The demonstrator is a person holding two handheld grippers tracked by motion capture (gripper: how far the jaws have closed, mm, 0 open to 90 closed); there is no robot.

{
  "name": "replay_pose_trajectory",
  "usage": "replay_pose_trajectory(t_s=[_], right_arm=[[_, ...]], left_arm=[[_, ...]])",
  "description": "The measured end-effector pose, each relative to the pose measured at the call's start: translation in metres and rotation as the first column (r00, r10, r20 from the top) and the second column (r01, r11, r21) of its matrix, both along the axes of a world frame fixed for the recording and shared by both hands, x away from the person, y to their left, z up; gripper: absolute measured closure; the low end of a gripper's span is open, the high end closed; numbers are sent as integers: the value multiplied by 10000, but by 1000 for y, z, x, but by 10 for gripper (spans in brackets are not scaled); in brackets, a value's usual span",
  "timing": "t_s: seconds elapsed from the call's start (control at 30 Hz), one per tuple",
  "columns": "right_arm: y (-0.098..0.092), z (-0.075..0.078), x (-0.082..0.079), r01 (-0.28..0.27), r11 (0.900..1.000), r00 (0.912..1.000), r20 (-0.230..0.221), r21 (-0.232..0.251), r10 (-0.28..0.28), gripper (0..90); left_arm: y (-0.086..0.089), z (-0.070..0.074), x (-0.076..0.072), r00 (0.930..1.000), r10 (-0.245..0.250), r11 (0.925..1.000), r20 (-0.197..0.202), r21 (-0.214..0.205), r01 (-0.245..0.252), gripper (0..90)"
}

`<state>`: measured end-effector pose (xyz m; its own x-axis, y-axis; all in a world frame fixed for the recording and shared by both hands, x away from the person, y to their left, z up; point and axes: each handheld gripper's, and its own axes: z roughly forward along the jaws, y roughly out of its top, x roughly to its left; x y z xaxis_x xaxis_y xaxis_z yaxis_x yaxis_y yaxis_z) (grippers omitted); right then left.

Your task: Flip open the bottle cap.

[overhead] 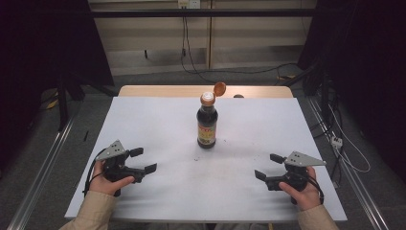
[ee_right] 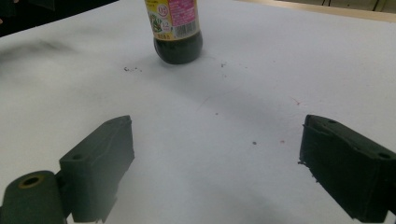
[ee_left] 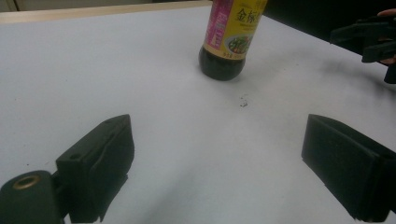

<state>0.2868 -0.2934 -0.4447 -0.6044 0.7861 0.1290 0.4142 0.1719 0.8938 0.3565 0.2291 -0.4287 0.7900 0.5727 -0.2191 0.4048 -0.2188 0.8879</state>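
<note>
Bottle (overhead: 207, 124) stood upright mid-table (overhead: 158, 120), dark liquid inside, orange flip cap (overhead: 219, 88) hinged open at the top. Left gripper (overhead: 143, 161) sat near the table's front-left w/ fingers (ee_left: 100, 158) spread wide, nothing btwn them. Right gripper (overhead: 268, 166) at front-right, fingers (ee_right: 100, 163) likewise apart & empty. Both pointed inward, well apart from the bottle.

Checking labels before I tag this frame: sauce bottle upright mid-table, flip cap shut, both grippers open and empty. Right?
Not quite: the flip cap is open, hinged back off the neck, as the high view shows. The rest holds: the sauce bottle stands upright mid-table, and the left gripper and right gripper are open and empty.
</note>
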Motion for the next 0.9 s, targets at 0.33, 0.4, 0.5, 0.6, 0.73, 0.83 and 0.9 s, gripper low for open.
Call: replay_pose_trajectory(t_s=[0.33, 0.4, 0.5, 0.6, 0.73, 0.83, 0.9], right_arm=[[-6, -1, -4, 67, 10000, 10000, 3, -58, -67, 100], [-8, -1, -5, 113, 9999, 9999, 34, -83, -113, 101], [-9, -1, -7, 172, 9998, 9998, 61, -112, -172, 101], [-11, -2, -8, 176, 9998, 9998, 52, -112, -176, 101], [-14, -2, -10, 256, 9996, 9997, 34, -132, -256, 101], [-15, -2, -11, 252, 9995, 9997, 23, -171, -252, 101], [-15, -3, -12, 259, 9995, 9997, 15, -196, -259, 101]], left_arm=[[9, -2, -4, 9999, 152, 9999, -4, 40, -152, 91], [10, -2, -5, 9999, 112, 9999, -4, 14, -112, 92], [12, -3, -7, 9999, 141, 9999, -14, 42, -141, 92], [14, -4, -8, 9999, 152, 9998, -16, 109, -152, 92], [16, -5, -10, 9998, 198, 9998, -20, 48, -198, 92], [18, -6, -11, 9997, 225, 9997, -23, 84, -225, 92], [18, -6, -11, 9996, 293, 9995, -46, 67, -293, 92]])
